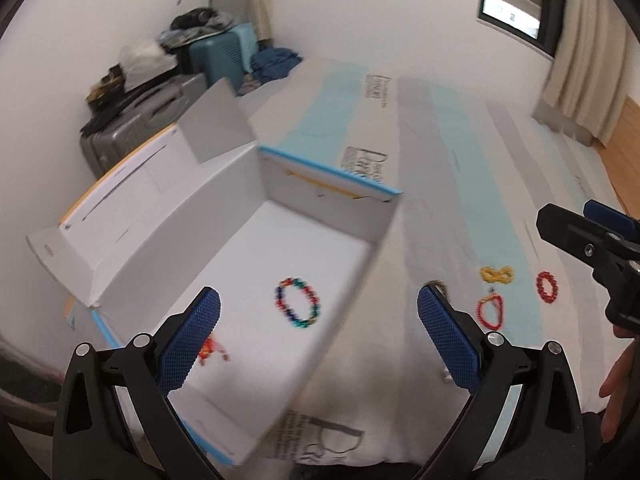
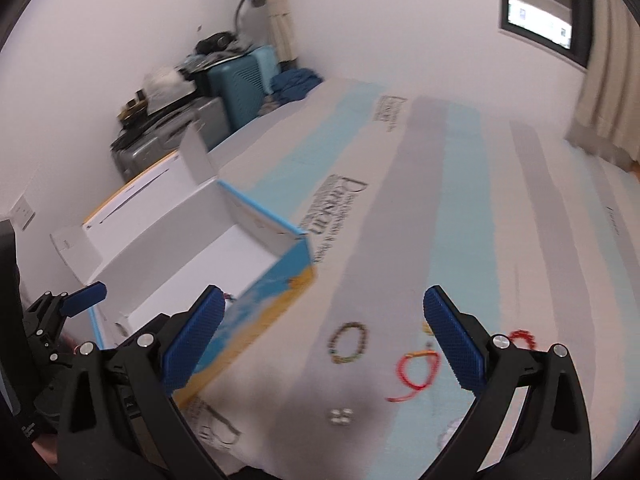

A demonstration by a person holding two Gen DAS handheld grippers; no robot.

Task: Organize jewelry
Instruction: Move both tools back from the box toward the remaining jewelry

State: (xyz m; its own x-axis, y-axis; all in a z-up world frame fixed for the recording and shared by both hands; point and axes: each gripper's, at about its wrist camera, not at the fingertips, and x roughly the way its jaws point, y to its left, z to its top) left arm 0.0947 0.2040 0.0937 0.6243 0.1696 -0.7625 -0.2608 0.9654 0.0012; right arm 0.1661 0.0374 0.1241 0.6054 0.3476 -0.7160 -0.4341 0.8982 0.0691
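Observation:
An open white box (image 1: 224, 208) with a blue rim lies on the striped bed. Inside it lie a multicoloured bead bracelet (image 1: 298, 303) and a small red-orange piece (image 1: 212, 350). My left gripper (image 1: 319, 320) is open and empty above the box. On the sheet right of the box lie a yellow piece (image 1: 497, 274), a red cord bracelet (image 1: 490, 310) and a red bead bracelet (image 1: 547, 286). My right gripper (image 2: 324, 324) is open and empty above a dark green bead bracelet (image 2: 347, 343), a red cord bracelet (image 2: 416, 372) and small silver studs (image 2: 340, 417).
The box (image 2: 276, 300) sits at the bed's left side near the wall. Suitcases (image 1: 168, 112) and clothes pile up behind it. A curtain (image 1: 584, 80) and window are at the far right. The other gripper shows at the right edge of the left wrist view (image 1: 592, 248).

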